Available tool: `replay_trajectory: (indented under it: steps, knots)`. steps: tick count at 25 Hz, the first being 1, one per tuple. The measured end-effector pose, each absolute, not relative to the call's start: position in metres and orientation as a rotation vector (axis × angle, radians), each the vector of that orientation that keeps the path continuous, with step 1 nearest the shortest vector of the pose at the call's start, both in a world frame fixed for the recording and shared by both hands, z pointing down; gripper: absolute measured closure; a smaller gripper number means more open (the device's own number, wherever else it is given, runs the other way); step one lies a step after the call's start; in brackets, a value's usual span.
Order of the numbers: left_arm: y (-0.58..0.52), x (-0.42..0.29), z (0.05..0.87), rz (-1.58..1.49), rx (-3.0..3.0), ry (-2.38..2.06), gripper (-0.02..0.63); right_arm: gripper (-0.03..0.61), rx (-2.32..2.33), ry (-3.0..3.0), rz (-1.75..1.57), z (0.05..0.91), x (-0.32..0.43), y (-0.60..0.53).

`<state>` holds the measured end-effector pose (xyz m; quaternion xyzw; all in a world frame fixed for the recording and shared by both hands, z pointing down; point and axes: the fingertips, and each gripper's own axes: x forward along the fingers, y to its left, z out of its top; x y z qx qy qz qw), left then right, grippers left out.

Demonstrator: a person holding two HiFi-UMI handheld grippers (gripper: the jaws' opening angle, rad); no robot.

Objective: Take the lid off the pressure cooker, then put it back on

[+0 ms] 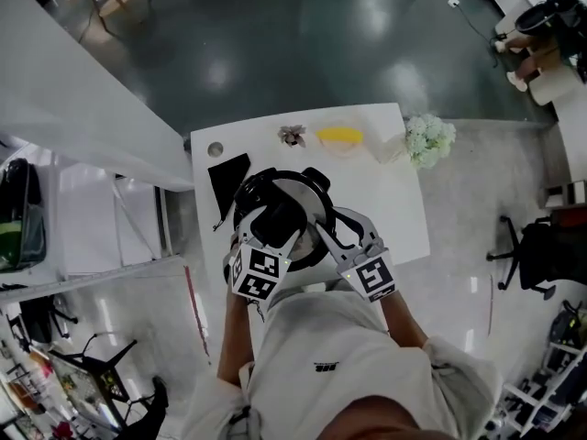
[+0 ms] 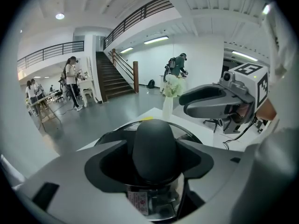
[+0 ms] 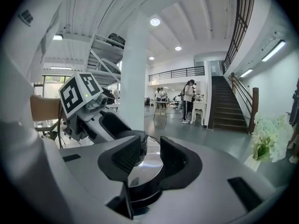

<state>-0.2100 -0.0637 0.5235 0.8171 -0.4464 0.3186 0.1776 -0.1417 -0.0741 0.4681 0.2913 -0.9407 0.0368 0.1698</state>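
Nearest: person's white shirt at the near edge of the head view, both forearms reaching out to the white table.

Left gripper: jaws closed in on the black handle of the pressure cooker, one jaw on each side of it. The handle fills the gap end-on. A shiny pot wall with a small label shows below the handle.

Right gripper: jaws part-way open, a moderate gap between them, nothing clamped. The shiny lid shows through the gap. In the head view this gripper sits at the near right side of the cooker, just beside the left gripper.

Cooker: stands on the near middle of the table. The lid looks seated on the pot, as far as the views show. Each gripper's marker cube shows in the other's view (left cube, right cube).

Farther on the table:
- black sheet, left of the cooker, touching or just beside it
- round hole, far left corner
- small dried flower, far edge
- yellow thing, just right of it; kind not clear
- white flowers, far right corner

Beyond: dark glossy floor, a staircase, and people standing at tables well away in the hall.
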Motion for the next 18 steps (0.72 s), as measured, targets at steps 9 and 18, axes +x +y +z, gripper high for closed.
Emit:
replay_trajectory:
  steps: [9, 18]
  knots:
    - [-0.059, -0.205, 0.528, 0.935, 2.308, -1.146, 0.322, 0.446, 0.986, -2.602, 0.143, 0.468, -0.136, -0.063]
    - [-0.062, -0.205, 0.531, 0.932, 2.277, -1.122, 0.325, 0.446, 1.033, -2.588, 0.111, 0.475, -0.13, -0.065]
